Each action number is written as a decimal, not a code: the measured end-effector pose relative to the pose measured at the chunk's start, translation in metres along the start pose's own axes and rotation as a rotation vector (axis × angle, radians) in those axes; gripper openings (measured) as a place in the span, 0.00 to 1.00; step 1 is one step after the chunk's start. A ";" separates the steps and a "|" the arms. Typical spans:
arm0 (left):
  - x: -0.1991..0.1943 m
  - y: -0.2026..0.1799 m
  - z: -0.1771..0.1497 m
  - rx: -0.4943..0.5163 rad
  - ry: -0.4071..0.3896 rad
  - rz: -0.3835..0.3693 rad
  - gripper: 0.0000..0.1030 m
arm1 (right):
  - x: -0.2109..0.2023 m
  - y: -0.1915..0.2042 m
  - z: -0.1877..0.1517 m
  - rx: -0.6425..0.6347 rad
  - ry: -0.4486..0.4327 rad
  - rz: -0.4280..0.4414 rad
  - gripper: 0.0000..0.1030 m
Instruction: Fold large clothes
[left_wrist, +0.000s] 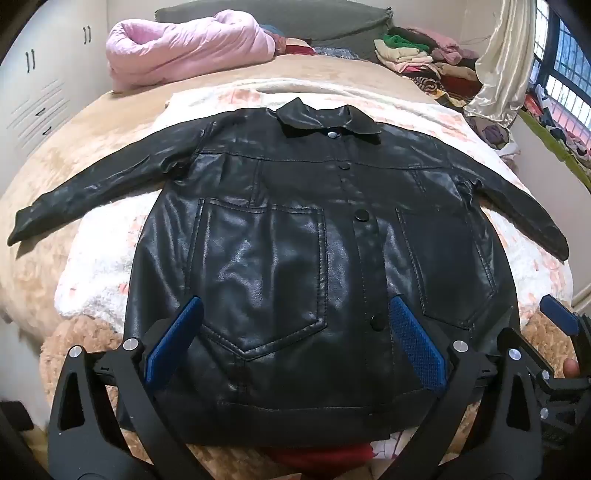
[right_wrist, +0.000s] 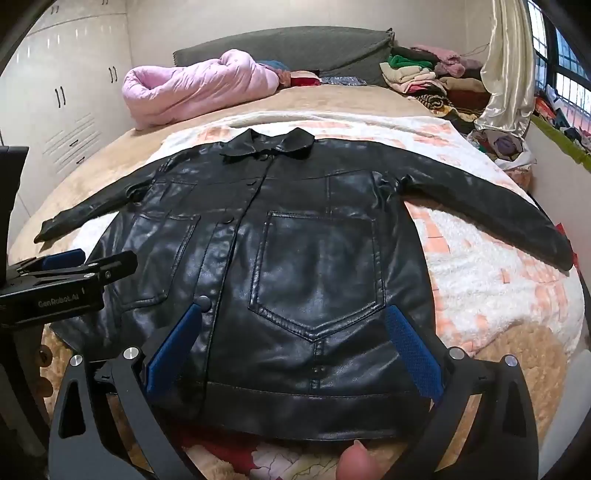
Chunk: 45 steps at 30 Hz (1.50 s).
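A black leather jacket (left_wrist: 295, 236) lies flat and front-up on the bed, buttoned, collar at the far end, both sleeves spread out sideways. It also fills the right wrist view (right_wrist: 314, 258). My left gripper (left_wrist: 295, 306) is open and empty, held above the jacket's lower left half near the hem. My right gripper (right_wrist: 295, 314) is open and empty, above the lower right half over the pocket. The left gripper also shows in the right wrist view (right_wrist: 74, 266), and the right gripper's blue finger shows in the left wrist view (left_wrist: 557, 314).
The jacket rests on a white and pink fleece blanket (left_wrist: 110, 258) over a tan bed cover (left_wrist: 74, 147). A pink quilt (left_wrist: 184, 48) and a pile of clothes (left_wrist: 424, 59) lie at the head. A wardrobe (left_wrist: 37, 92) stands left, a window (left_wrist: 565, 74) right.
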<state>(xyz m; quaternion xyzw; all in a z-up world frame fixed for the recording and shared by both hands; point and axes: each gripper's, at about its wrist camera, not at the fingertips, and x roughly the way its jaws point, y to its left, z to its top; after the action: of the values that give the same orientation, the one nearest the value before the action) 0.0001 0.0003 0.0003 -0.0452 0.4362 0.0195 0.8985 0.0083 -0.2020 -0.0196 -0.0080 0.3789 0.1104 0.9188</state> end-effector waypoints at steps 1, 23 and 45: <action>0.000 0.000 0.000 0.000 0.000 0.000 0.91 | -0.001 0.001 0.000 0.001 -0.003 0.003 0.96; -0.005 0.003 -0.002 -0.002 -0.014 -0.004 0.91 | 0.000 -0.004 -0.001 0.032 0.012 0.025 0.96; -0.004 0.004 0.001 -0.005 -0.013 -0.002 0.91 | -0.004 -0.005 0.000 0.036 0.002 0.029 0.96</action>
<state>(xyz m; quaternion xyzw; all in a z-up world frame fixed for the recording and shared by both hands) -0.0017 0.0047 0.0036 -0.0480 0.4304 0.0198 0.9012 0.0069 -0.2073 -0.0170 0.0137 0.3820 0.1169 0.9166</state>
